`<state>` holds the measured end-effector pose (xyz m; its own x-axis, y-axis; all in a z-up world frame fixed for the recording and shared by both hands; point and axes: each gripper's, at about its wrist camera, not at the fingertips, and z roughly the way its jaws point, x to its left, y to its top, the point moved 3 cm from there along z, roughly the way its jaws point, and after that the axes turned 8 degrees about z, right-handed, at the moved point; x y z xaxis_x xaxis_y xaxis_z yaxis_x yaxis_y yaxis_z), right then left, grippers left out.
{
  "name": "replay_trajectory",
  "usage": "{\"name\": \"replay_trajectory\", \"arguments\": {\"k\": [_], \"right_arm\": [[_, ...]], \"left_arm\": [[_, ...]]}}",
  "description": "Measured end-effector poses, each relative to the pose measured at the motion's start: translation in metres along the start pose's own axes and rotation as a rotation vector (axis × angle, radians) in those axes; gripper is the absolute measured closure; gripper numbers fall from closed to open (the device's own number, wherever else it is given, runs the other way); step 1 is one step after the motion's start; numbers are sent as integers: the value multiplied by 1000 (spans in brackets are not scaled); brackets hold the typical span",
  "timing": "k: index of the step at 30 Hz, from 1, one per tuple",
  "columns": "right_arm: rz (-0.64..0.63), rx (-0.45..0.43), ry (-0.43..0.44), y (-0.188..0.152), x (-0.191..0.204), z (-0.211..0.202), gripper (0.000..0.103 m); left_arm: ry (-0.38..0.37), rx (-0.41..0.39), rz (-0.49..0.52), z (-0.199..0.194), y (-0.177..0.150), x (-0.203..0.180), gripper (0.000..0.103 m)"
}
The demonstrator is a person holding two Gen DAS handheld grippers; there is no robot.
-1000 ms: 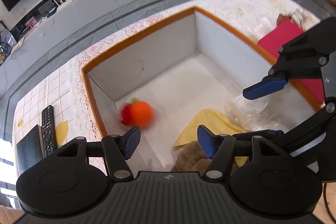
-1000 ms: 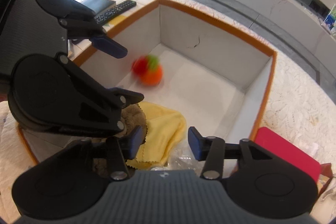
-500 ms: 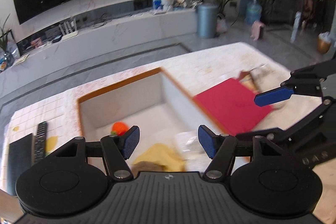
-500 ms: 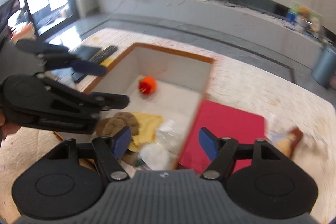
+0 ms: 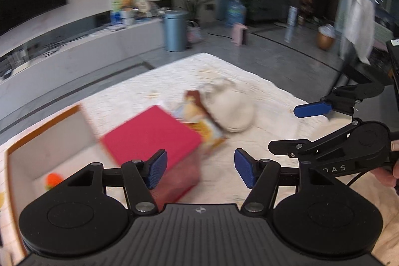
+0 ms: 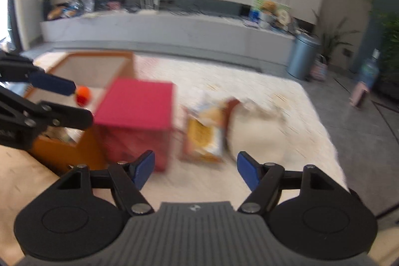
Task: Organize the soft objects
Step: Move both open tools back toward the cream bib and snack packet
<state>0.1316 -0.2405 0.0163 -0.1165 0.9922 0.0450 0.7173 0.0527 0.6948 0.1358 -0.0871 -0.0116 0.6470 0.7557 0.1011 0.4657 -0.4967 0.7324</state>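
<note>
Both views swung off the box interior since a second ago: then looking down into the box (image 5: 49, 141) at ball, yellow cloth and brown plush; now aimed across the lace-covered table (image 5: 261, 96), frames motion-blurred. Right gripper (image 6: 195, 167) wider than a second ago, blue pads well apart, nothing between; left gripper (image 5: 200, 167) also spread wide and empty, opening about as before. Counted: one box, rectangular, orange rim and outside, pale grey inside walls; one red case (image 6: 136, 109), flat-topped, block-shaped, touching the box's right side; one orange ball (image 6: 83, 95), round, with a red patch, inside the box by its far wall; one flat packet (image 6: 203, 135), yellow-orange print, just right of the red case; one cream plush (image 6: 256, 131), rounded, fuzzy, just beyond the packet, well apart from the box; two grippers, black plastic with ribbed blue pads. Crinkled clear plastic barely visible in the box's near corner; cloth and brown plush hidden. Part of a hand (image 5: 389, 173) at far right of left view.
</note>
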Motion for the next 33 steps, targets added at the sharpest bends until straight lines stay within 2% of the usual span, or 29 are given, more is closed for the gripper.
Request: {"name": "replay_trajectory", "arguments": {"k": [4, 8, 11, 16, 23, 25, 27, 29, 33], "right_arm": [[130, 86, -14, -14, -39, 3, 30], [209, 120, -51, -30, -75, 8, 31], [239, 138, -83, -37, -97, 17, 32], [284, 166, -101, -40, -124, 39, 41], [268, 187, -81, -28, -139, 72, 42], [249, 195, -83, -21, -141, 83, 39], [227, 216, -88, -17, -144, 98, 25], [182, 226, -111, -14, -147, 113, 19], [105, 271, -137, -13, -158, 140, 17]], "left_arm": [[-64, 37, 31, 34, 12, -22, 35], [-112, 57, 32, 61, 18, -39, 37], [-114, 63, 51, 76, 21, -47, 37], [-117, 102, 55, 105, 28, -51, 37], [-57, 138, 42, 135, 37, -39, 37], [-29, 152, 29, 141, 38, -32, 37], [-14, 169, 5, 146, 39, -25, 37], [-10, 187, -11, 150, 39, -17, 33], [4, 210, 9, 158, 41, -5, 32]]}}
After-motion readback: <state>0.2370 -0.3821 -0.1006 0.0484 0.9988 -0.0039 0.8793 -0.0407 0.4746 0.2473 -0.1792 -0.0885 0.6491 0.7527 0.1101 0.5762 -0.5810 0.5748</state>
